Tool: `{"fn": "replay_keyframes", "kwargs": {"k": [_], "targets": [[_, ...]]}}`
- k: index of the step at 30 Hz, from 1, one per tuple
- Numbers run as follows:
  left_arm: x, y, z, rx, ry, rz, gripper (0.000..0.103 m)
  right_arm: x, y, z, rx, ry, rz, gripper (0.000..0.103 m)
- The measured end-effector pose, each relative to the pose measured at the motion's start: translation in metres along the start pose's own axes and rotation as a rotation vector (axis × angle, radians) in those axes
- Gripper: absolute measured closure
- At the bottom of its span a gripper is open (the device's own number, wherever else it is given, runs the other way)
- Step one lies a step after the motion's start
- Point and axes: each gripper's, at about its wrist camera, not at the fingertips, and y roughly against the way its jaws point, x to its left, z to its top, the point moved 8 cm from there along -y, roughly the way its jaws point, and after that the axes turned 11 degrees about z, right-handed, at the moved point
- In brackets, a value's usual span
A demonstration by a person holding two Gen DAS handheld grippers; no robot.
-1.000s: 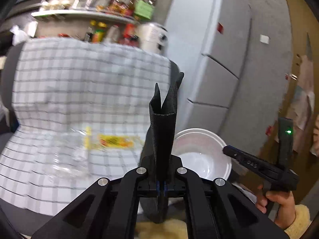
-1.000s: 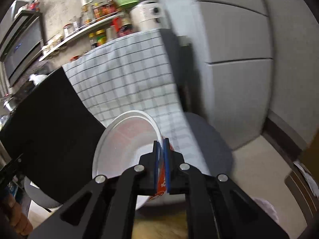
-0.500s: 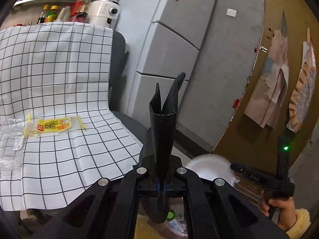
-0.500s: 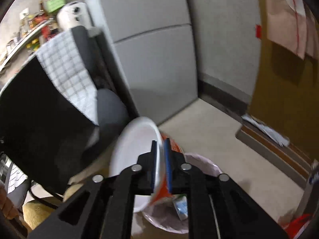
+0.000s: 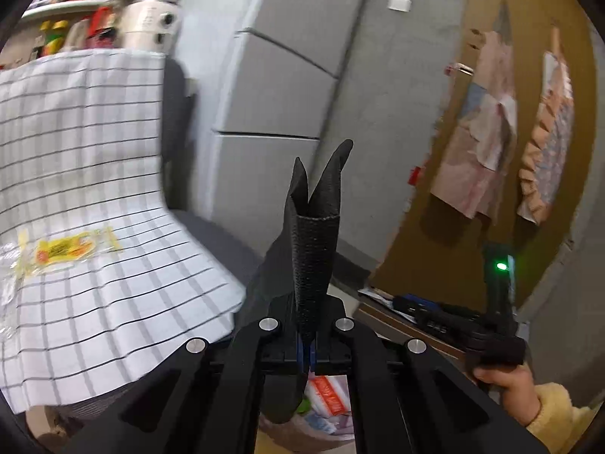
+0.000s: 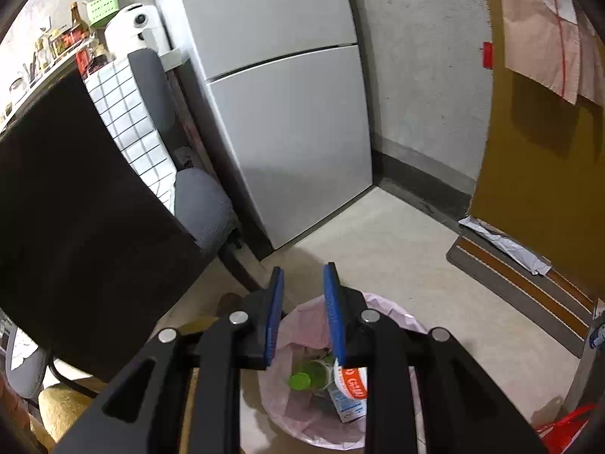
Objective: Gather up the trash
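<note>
The right gripper (image 6: 302, 302) hangs over a bin (image 6: 378, 431) lined with a pink bag, its blue pads (image 6: 274, 317) parting with nothing between them. Down in the bin lie a green-capped bottle (image 6: 306, 376), a white cup with an orange band (image 6: 351, 380) and a small carton. The bin stands on a pale floor (image 6: 397, 257), close to a grey chair seat (image 6: 200, 208) and in front of a grey fridge (image 6: 287, 113). A striped mat (image 6: 529, 283) lies at the foot of a brown door, with crumpled paper on it.

The left gripper (image 5: 308, 348) is clamped tight on a folded black sheet (image 5: 314, 249), which stands up from the jaws and splits into two points at the top. In the right view the same sheet fills the left side as a broad dark panel.

To the left, a checked cloth (image 5: 94, 196) covers the surface and hangs over its edge. On it lie a yellow wrapper (image 5: 64, 249) and, at the far left, clear plastic, too blurred to make out. Behind the cloth a shelf (image 5: 68, 0) holds bottles and jars, beside a white appliance (image 5: 147, 22). A hand (image 5: 506, 382) in a yellow sleeve holds the other gripper's handle at lower right.
</note>
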Motion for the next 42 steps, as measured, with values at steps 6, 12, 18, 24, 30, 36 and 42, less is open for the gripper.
{"fn": "replay_keyframes", "kwargs": {"k": [6,12,18,24,30,36,42], "targets": [[-0.058,-0.023,-0.011,0.066,-0.059,-0.166,0.102,-0.038,0.029,0.01,-0.066,-0.039,-0.068,0.081],[-0.089,-0.099,-0.068,0.286,-0.109,-0.21,0.078,-0.083,0.054,0.015,-0.123,-0.079,-0.164,0.079],[-0.063,-0.141,-0.105,0.358,-0.15,-0.018,0.054,-0.091,0.042,0.002,-0.082,-0.071,-0.18,0.074],[-0.031,-0.126,-0.102,0.33,-0.128,0.073,0.054,-0.07,0.017,-0.008,-0.022,-0.051,-0.134,0.074],[0.007,-0.094,-0.084,0.273,-0.079,0.165,0.052,-0.03,0.005,-0.009,0.011,0.008,-0.063,0.07],[0.055,-0.06,-0.084,0.256,-0.014,0.28,0.052,0.026,-0.01,-0.015,0.055,0.103,0.036,0.068],[0.111,-0.015,-0.079,0.219,0.088,0.375,0.047,0.09,-0.023,-0.018,0.094,0.203,0.158,0.063]]}}
